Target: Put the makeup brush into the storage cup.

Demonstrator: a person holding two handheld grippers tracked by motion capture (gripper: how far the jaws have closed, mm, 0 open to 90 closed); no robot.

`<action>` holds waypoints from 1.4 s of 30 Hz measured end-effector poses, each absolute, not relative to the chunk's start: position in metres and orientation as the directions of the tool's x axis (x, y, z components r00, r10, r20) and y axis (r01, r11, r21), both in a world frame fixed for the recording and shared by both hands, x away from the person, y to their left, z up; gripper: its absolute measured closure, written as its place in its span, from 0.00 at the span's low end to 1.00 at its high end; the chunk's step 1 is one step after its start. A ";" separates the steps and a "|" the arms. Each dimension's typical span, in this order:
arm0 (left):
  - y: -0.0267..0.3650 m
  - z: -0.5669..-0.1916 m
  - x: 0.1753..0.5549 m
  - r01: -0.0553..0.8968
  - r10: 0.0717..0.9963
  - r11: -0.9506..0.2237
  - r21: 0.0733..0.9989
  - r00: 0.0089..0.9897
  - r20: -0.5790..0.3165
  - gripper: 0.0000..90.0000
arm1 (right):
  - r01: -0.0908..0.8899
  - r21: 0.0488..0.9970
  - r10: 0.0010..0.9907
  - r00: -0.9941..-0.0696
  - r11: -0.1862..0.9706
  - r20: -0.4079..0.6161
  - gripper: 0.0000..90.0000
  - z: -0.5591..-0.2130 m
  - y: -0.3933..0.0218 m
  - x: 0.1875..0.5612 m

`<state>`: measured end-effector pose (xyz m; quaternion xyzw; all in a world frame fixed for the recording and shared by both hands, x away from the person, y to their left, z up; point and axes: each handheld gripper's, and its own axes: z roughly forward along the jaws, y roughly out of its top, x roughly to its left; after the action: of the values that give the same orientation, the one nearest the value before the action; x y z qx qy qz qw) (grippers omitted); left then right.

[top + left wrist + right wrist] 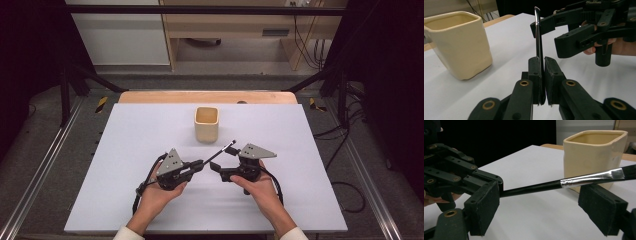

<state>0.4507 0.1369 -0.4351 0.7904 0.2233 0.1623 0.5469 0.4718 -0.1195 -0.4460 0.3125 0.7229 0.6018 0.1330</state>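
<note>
Two grippers meet over the white table (125, 150), just in front of the cream cup (206, 123). The left gripper (201, 163) pinches the black handle of a brush (219, 152) between its pressed-together jaws; in the left gripper view the brush (539, 42) stands straight up out of them, its metal ferrule at the top. The right gripper (216, 169) has its jaws spread, one on each side of the brush, and its pads are not touching it. In the right gripper view the brush (564, 183) crosses above the gap between the jaws, bristle end toward the cup (594, 152). A hand (157, 192) holds each gripper from below.
</note>
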 end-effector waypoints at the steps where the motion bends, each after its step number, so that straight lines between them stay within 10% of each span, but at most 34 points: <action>1: 0.137 -0.435 0.451 0.175 0.529 -0.304 0.937 0.849 0.013 0.93 | 0.293 0.953 0.612 -0.768 0.077 0.187 0.20 -0.446 -0.120 0.472; 42: 0.129 -0.437 0.448 0.179 0.517 -0.314 0.932 0.856 0.009 0.93 | 0.357 0.934 0.557 -0.773 -0.012 0.302 0.46 -0.441 -0.122 0.470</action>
<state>0.4478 0.1292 -0.4374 0.7956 0.2189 0.1554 0.5432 0.4704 -0.1221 -0.4413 0.3272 0.6984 0.6315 0.0793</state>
